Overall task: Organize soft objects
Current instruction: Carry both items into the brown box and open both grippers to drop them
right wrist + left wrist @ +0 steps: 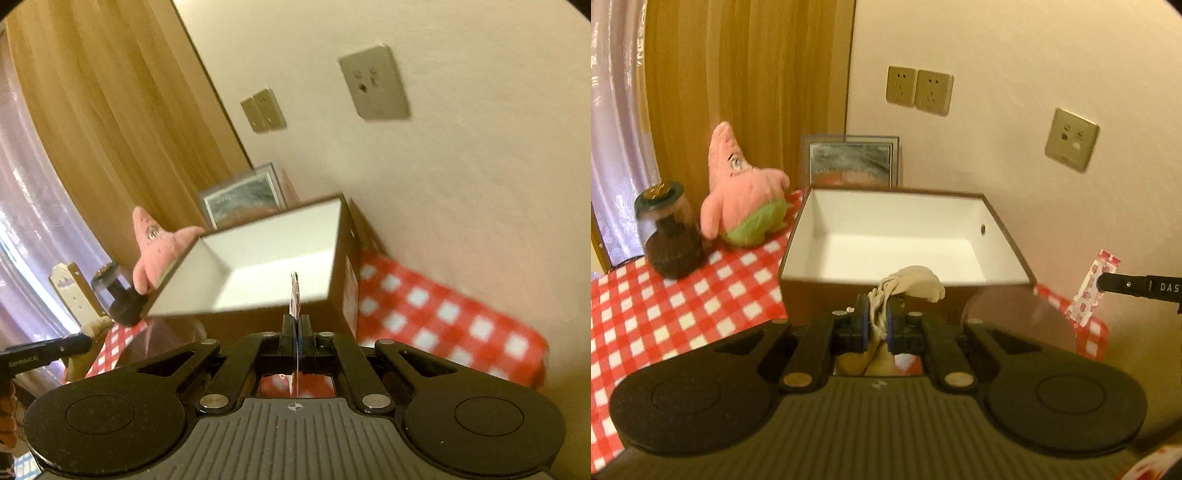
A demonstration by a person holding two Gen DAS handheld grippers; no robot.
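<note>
Just past the left gripper (877, 314), its fingers pinched on one bunched cream cloth (916, 284), stands one open brown cardboard box with a white inside (886, 254), its near rim close ahead. The right gripper (296, 325), rolled sideways, has its fingers clamped on one thin red-patterned packet (294, 295) before the same rim. Left of the fingers on the red-checked desk (683, 302) sit one pink star plush (742, 188) and one dark jar (670, 236).

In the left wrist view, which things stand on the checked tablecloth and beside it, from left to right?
Dark jar → pink starfish plush → open brown box → red-patterned packet in the right gripper.
</note>
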